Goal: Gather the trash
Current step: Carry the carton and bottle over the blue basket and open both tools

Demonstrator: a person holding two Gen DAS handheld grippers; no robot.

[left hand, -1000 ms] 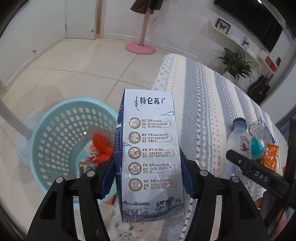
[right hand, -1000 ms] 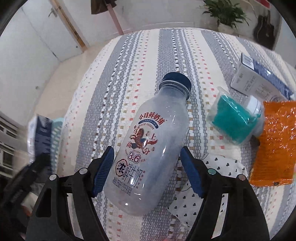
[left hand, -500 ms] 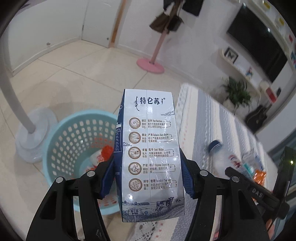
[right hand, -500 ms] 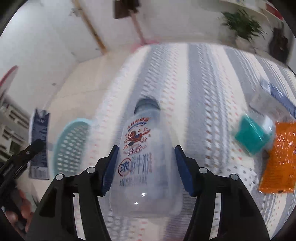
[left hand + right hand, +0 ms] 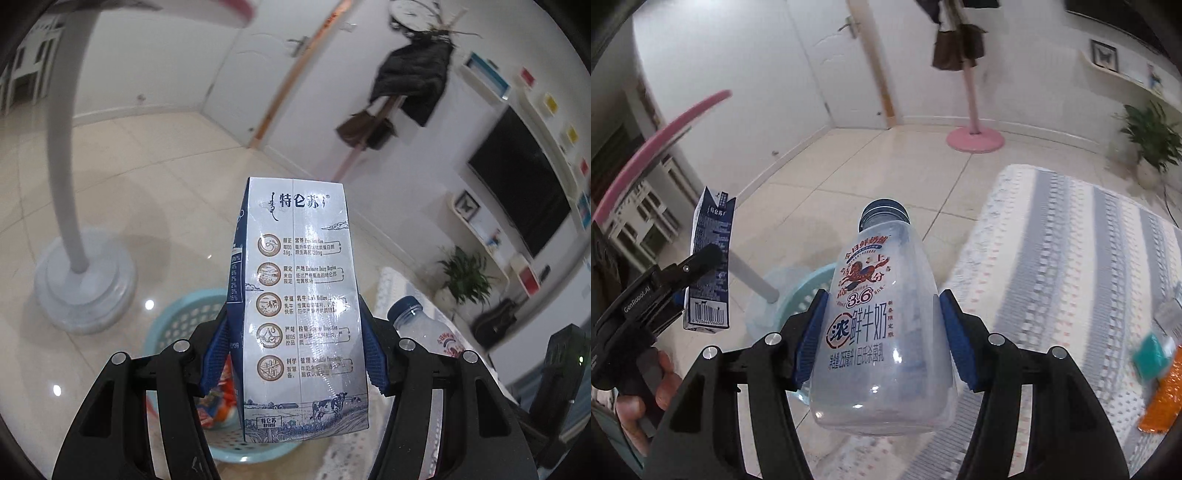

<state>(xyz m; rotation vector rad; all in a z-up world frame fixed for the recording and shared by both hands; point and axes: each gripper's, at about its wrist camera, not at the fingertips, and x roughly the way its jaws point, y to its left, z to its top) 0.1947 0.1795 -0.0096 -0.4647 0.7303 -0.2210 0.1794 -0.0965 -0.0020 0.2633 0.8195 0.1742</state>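
My left gripper is shut on a blue-and-white milk carton, held upright above a light blue perforated basket on the floor. The basket holds red and orange wrappers. My right gripper is shut on a clear plastic milk bottle with a dark blue cap, held over the table's edge. The basket shows behind the bottle. The carton and left gripper show at left in the right wrist view. The bottle shows at right in the left wrist view.
A striped tablecloth covers the table at right, with a teal packet and an orange wrapper at its right edge. A white stand base sits left of the basket. A pink coat rack base stands on the floor beyond.
Both grippers rose and tilted up while holding their loads. The right gripper carried the bottle left from over the table toward the basket. The basket now sits lower in both views.
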